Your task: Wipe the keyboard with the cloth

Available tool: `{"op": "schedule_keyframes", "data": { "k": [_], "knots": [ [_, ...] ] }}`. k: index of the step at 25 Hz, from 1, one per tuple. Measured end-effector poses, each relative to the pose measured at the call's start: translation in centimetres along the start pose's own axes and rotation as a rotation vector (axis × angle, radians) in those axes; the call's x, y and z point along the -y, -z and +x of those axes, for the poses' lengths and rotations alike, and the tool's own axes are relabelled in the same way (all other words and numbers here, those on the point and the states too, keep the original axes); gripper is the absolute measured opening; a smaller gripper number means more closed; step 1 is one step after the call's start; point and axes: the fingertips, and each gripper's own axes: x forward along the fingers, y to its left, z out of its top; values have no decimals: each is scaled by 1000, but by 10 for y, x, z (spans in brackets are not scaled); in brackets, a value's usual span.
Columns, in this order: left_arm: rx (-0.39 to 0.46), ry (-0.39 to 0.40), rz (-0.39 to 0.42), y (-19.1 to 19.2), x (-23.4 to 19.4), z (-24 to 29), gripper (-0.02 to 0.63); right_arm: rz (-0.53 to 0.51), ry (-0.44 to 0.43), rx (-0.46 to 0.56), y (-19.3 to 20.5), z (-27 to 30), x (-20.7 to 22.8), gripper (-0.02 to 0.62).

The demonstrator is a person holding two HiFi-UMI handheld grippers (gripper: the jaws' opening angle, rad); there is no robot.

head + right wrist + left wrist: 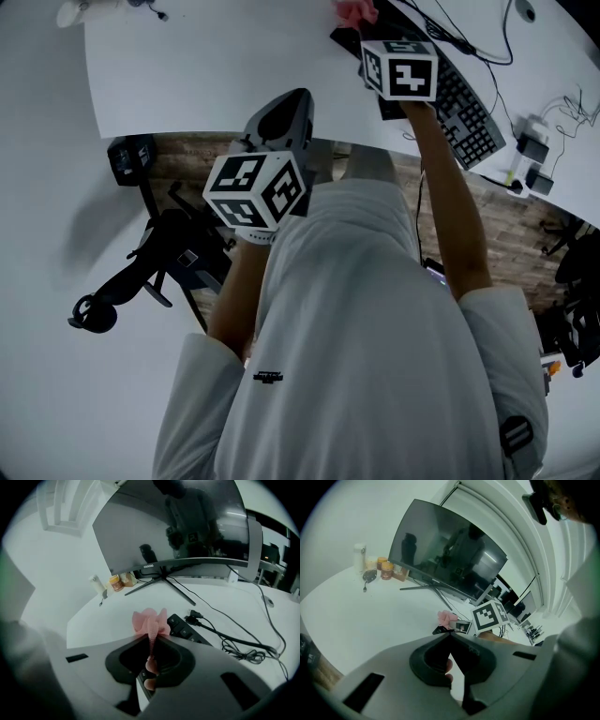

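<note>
Right claw (151, 638) pinches the pink cloth (150, 620) — best lower it flat onto the keyboard (186, 630), then sweep lengthwise; left claw (449, 637) pressed together, empty.

Right tongs (362, 26) reach out ahead, the right arm (452, 211) stretched nearly straight, jaws pinched tight on the pink cloth (151, 621). Left tongs (281, 120) sit well behind them and off to their left, left forearm (234, 295) tucked close to the body, jaws pressed together, nothing between.
</note>
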Motion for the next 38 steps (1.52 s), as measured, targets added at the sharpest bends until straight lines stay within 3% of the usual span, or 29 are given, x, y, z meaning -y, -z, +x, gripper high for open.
{"op": "schedule_keyframes", "data": {
  "k": [9, 38],
  "knots": [
    [-14, 16, 15, 10, 17, 6, 14, 21, 36, -36, 16, -18, 19, 31],
    [-91, 109, 116, 55, 103, 24, 14, 169, 124, -67, 124, -113, 90, 31]
  ]
}}
